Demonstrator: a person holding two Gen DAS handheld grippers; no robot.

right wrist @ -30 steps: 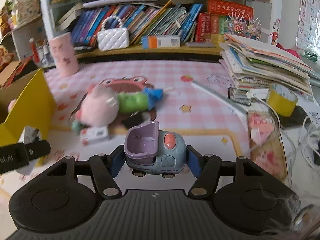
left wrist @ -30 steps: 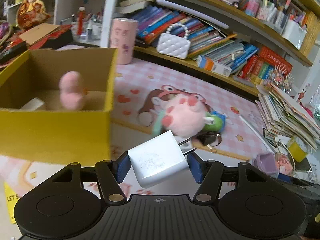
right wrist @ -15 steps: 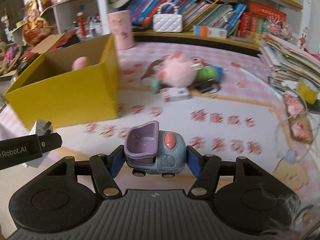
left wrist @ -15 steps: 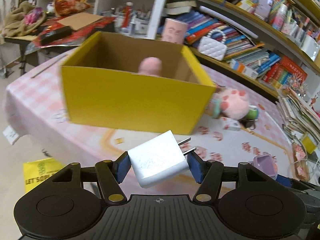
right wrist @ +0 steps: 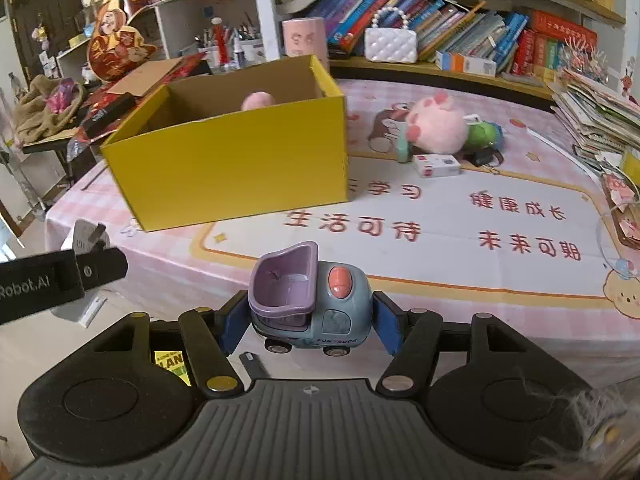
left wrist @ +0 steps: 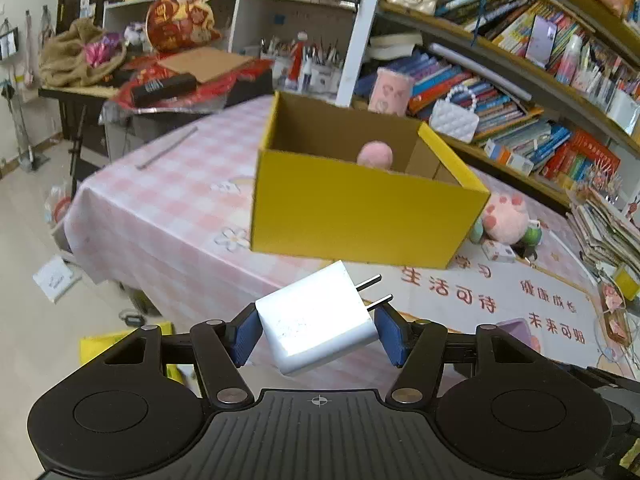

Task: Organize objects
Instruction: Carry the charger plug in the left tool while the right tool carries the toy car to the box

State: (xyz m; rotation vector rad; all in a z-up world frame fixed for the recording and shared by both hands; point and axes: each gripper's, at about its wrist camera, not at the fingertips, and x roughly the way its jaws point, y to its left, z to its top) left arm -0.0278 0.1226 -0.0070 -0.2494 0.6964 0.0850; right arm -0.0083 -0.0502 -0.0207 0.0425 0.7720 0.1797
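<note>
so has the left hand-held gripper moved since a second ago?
Yes. The left hand-held gripper, shut on the white charger, backed away from the yellow box, now farther off.

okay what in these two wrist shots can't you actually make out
- Box floor: hidden by its yellow front wall in both views; only the top of a pink toy shows.
- Key fob, right view: partly behind the pink plush.
- Left gripper, right view: cut off by the left edge.
- Book spines: too small to read.
</note>
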